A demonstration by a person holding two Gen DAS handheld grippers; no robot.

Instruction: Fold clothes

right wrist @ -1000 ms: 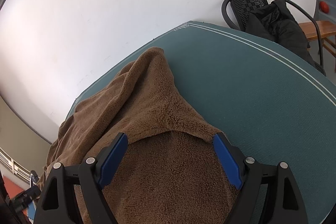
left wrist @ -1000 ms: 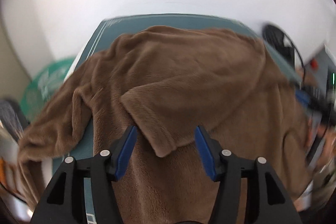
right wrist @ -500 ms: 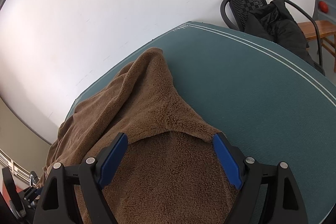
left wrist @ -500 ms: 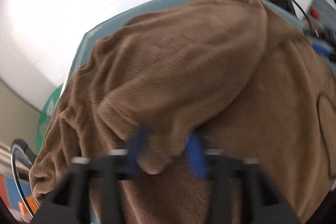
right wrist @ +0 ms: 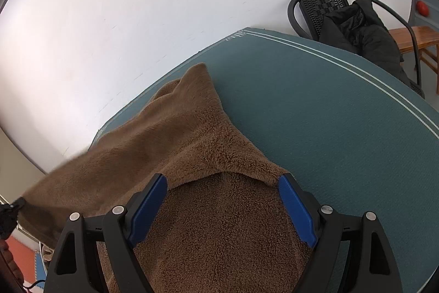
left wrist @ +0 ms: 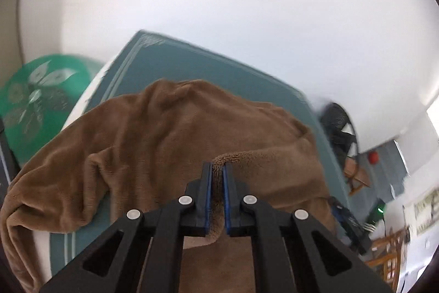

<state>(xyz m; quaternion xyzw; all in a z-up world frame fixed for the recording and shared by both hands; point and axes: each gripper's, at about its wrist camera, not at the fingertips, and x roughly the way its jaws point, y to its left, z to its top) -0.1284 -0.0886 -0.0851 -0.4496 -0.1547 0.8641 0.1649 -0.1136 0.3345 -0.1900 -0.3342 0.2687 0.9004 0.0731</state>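
My left hand-held gripper (left wrist: 217, 169) has its blue pads pressed together on an edge of the brown fleece garment (left wrist: 170, 133), and a strip of the fuzzy cloth stands pinched between them. From that pinch the cloth falls away in front of the gripper and spreads over the teal counter (left wrist: 175, 59). To the left of the gripper a thick fold of the garment droops over the counter's near edge. Farther left, past that fold, I see a green round thing with a white leaf pattern (left wrist: 35, 100); I cannot tell what it is. To the right of the gripper, beyond the counter's far corner, stands a black chair (left wrist: 338, 122), blurred in this view.

My right hand-held gripper (right wrist: 222, 206) hangs with its jaws wide apart just above the same garment (right wrist: 192, 133), gripping nothing. A folded-over edge of the fleece runs across the gap between the two blue pads, and the fuzzier side of the cloth lies below it, nearer the gripper. Ahead of the gripper the garment narrows to a point near the counter's back edge (right wrist: 329, 106), by the white wall. Out to the left the cloth is lifted off the counter in a stretched band. Right of the gripper the counter is bare teal with white border lines, and behind it the black chair (right wrist: 318, 4) holds a dark jacket (right wrist: 362, 29).
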